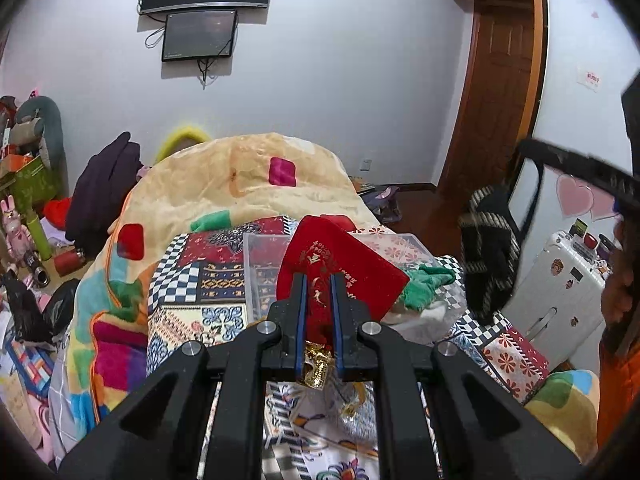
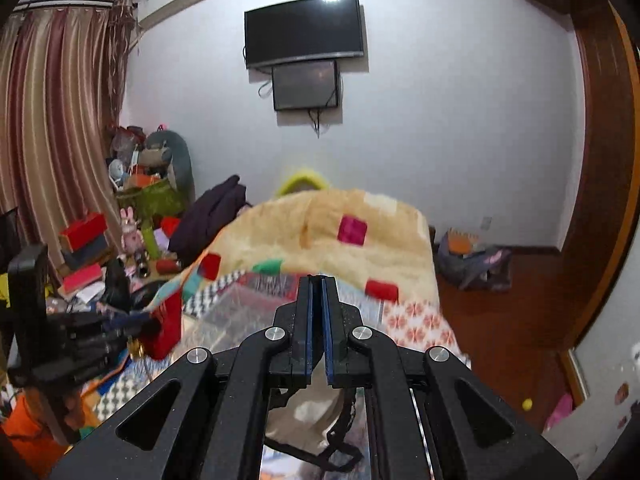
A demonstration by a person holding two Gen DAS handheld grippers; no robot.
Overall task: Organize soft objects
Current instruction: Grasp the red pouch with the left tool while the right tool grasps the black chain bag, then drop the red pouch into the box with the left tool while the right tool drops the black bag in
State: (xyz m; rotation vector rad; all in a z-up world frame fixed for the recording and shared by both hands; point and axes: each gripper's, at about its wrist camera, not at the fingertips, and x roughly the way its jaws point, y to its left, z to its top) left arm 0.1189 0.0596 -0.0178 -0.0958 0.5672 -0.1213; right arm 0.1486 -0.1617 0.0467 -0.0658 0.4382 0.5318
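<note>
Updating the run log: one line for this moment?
left gripper: shut on red pouch | right gripper: shut, black strap below | clear bin: on bed

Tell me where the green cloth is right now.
In the left wrist view, the green cloth lies on the bed right of centre, beside the red pouch held in the left gripper.

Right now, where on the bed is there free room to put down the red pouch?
Free: the patchwork quilt left of the clear box, bordered by the beige blanket. Crowded: right of the box, where the green cloth and the striped bag are close together.
</note>
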